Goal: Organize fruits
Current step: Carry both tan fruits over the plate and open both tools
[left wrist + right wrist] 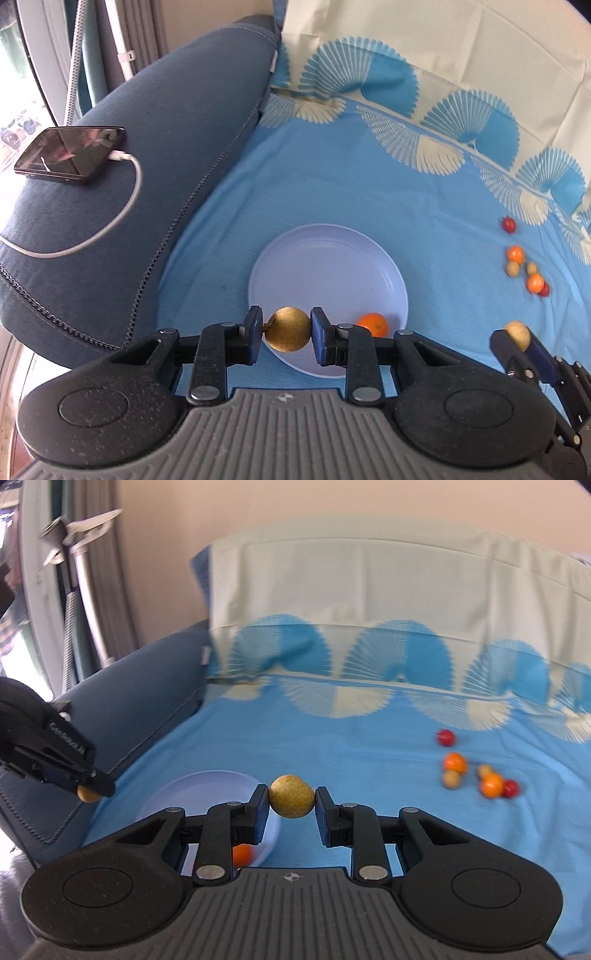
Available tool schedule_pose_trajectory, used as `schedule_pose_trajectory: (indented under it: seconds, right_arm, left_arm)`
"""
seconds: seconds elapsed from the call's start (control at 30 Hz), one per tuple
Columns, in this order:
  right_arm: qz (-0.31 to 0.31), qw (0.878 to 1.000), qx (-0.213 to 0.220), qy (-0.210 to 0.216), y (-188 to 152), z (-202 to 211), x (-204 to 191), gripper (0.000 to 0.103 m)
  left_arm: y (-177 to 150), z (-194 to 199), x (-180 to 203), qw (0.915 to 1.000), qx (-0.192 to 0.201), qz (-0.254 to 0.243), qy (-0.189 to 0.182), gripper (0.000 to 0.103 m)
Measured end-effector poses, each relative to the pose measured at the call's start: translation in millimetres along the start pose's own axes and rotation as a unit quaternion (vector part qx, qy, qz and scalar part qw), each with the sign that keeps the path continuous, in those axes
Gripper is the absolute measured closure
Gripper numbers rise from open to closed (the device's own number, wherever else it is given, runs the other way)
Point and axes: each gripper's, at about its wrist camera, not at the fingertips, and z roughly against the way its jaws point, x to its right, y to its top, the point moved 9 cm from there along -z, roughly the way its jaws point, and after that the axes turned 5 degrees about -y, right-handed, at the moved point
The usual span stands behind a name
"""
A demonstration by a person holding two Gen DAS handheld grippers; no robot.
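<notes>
My left gripper (287,330) is shut on a golden-brown round fruit (288,329) and holds it over the near edge of a pale lilac plate (314,251). An orange (374,324) lies in the plate. My right gripper (291,801) is shut on a yellow-green round fruit (291,795), above the blue cloth just right of the plate (199,786). In the left wrist view the right gripper (519,341) shows at the right edge. Loose fruits lie to the right: a red one (508,224), two oranges (515,254), small tan ones (512,269).
A blue patterned cloth (369,206) covers the sofa seat. A dark blue armrest (147,177) on the left carries a phone (70,155) with a white cable. The cream backrest cover (369,590) rises behind. The left gripper (55,764) shows at the left of the right wrist view.
</notes>
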Motion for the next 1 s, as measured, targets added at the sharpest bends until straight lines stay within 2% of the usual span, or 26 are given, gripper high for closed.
schedule_pose_trajectory:
  seconds: [0.17, 0.4, 1.0]
  right_arm:
    - [0.017, 1.0, -0.008, 0.005, 4, -6, -23, 0.075]
    - [0.036, 0.999, -0.023, 0.006, 4, -22, -33, 0.075]
    - [0.054, 0.996, -0.069, 0.018, -8, -89, -48, 0.075]
  left_arm:
    - [2, -3, -9, 0.9999, 0.0, 0.01, -0.012, 0.072]
    - [5, -18, -7, 0.9997, -0.005, 0.013, -0.022, 0.072]
    - [15, -86, -1, 0.9989, -0.045, -0.002, -0.012, 0.072]
